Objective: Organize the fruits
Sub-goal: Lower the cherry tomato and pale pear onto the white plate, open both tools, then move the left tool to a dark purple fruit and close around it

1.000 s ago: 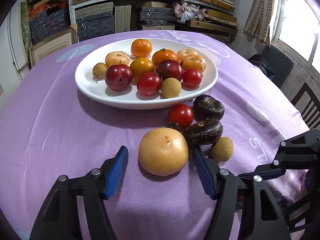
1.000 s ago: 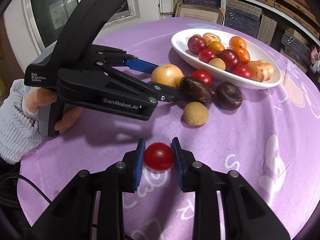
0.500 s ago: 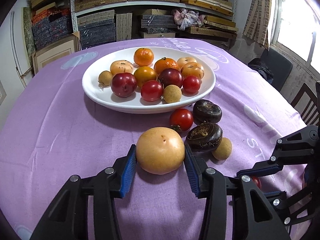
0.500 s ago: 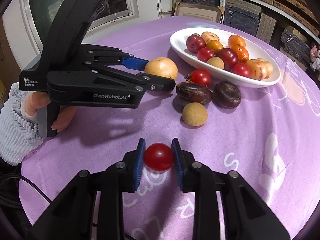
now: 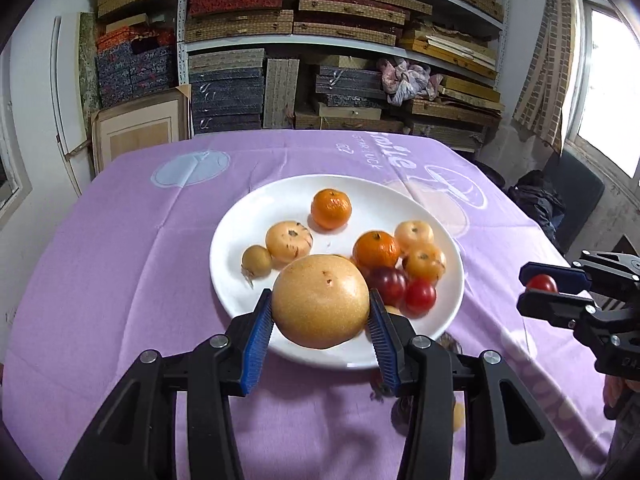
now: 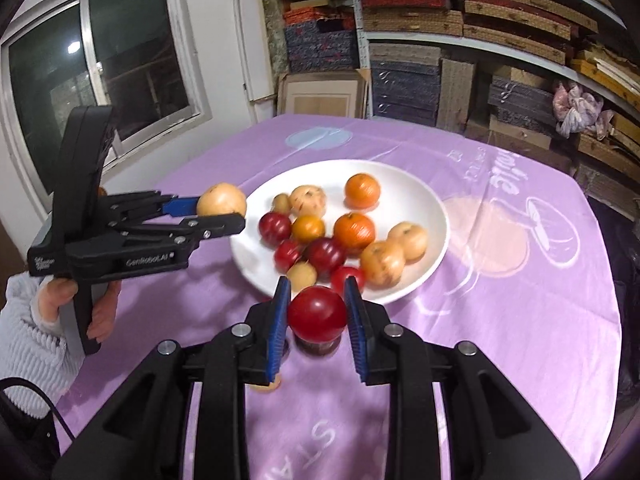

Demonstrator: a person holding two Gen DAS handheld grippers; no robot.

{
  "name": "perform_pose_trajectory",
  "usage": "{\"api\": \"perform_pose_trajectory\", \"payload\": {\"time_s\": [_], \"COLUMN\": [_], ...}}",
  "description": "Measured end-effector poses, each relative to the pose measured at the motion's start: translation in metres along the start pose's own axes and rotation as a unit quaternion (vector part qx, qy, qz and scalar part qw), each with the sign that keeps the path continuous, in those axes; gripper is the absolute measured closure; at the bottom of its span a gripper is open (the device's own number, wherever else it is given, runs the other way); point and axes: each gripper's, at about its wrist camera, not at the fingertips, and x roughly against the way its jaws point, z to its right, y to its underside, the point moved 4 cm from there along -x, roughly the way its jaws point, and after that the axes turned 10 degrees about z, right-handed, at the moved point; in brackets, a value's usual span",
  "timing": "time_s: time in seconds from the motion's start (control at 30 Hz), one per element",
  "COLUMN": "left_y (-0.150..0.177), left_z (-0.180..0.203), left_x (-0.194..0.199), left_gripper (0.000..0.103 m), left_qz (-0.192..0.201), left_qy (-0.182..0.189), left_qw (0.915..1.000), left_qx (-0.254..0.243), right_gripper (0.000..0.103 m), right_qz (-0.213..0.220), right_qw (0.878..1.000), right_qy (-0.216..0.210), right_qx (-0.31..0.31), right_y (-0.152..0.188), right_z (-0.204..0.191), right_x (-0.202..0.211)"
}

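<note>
From the left wrist view, the left gripper (image 5: 320, 320) clamps its blue pads on both sides of a large yellow pear (image 5: 321, 301), held in the air above the near rim of the white plate (image 5: 240, 240). On the plate lie two oranges (image 5: 331, 208), pale persimmons (image 5: 289, 241), a small brown longan (image 5: 256, 259), a dark plum (image 5: 389, 285) and a red tomato (image 5: 420, 295). The plate stands in the middle of the purple tablecloth (image 5: 120, 260). At the right edge, the right gripper (image 5: 548, 286) pinches a small red tomato (image 5: 542, 282) off the cloth. Dark fruit on the cloth just near the plate is mostly hidden behind the left gripper's right finger.

From the right wrist view, the right gripper (image 6: 318, 314) is closed narrowly on the same red tomato, near the plate's near rim and above a dark fruit (image 6: 318, 346) on the cloth. A small tan fruit (image 6: 266, 386) peeks out under the left finger. To the left, a hand (image 6: 100, 312) in a pale grey sleeve (image 6: 28, 344) holds the left gripper, whose pear sits just beside the plate's left edge. Fruit on the plate is blurred.
</note>
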Motion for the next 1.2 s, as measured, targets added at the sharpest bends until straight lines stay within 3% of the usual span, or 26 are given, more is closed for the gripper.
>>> {"api": "perform_pose_trajectory", "payload": {"time_s": [0.1,0.23,0.47,0.5,0.53,0.57,0.7,0.77,0.83,0.87,1.0,1.2], "left_y": [-0.011,-0.016,-0.006,-0.005,-0.004,-0.004,-0.008,-0.014,-0.018,-0.017,0.004,0.062], "left_z": [-0.006,-0.013,-0.025,-0.028,-0.031,-0.033,-0.041,-0.044,-0.043,-0.041,-0.021,0.030], "left_x": [-0.021,-0.046,-0.070,-0.072,-0.073,-0.073,-0.058,-0.042,-0.021,-0.012,0.019,0.031], "left_gripper": [0.056,0.056,0.056,0.056,0.056,0.055,0.046,0.044,0.039,0.034,0.031,0.030], "left_qz": [-0.003,-0.017,-0.029,-0.031,-0.029,-0.027,-0.014,-0.001,0.014,0.019,0.016,-0.020], "left_qy": [-0.009,-0.016,-0.018,-0.018,-0.018,-0.020,-0.023,-0.019,-0.017,-0.020,-0.021,-0.011], "left_qw": [0.9997,0.9989,0.9981,0.9979,0.9978,0.9977,0.9971,0.9967,0.9966,0.9966,0.9988,0.9993], "left_qx": [0.025,0.042,0.052,0.053,0.056,0.058,0.071,0.079,0.079,0.077,0.042,-0.030], "right_gripper": [0.076,0.076,0.075,0.072,0.060,0.055,0.051,0.039,0.010,0.007,0.004,0.004], "right_qz": [0.019,0.020,0.020,0.022,0.021,0.023,0.057,0.090,0.113,0.117,0.100,0.075], "right_qw": [0.999,0.996,0.996,0.996,0.996,0.996,0.995,0.992,0.990,0.990,0.993,0.995], "right_qy": [0.032,0.035,0.042,0.041,0.038,0.041,0.034,0.021,0.016,0.018,0.025,0.040], "right_qx": [-0.032,-0.075,-0.073,-0.076,-0.076,-0.072,-0.077,-0.080,-0.078,-0.074,-0.052,-0.053], "right_y": [-0.015,-0.018,-0.021,-0.020,-0.019,-0.018,-0.029,-0.042,-0.048,-0.046,-0.020,0.050], "right_z": [0.020,0.038,0.054,0.056,0.057,0.057,0.055,0.050,0.043,0.039,0.027,0.023], "right_x": [-0.031,-0.071,-0.108,-0.109,-0.111,-0.109,-0.081,-0.051,-0.019,-0.006,0.028,0.045]}}
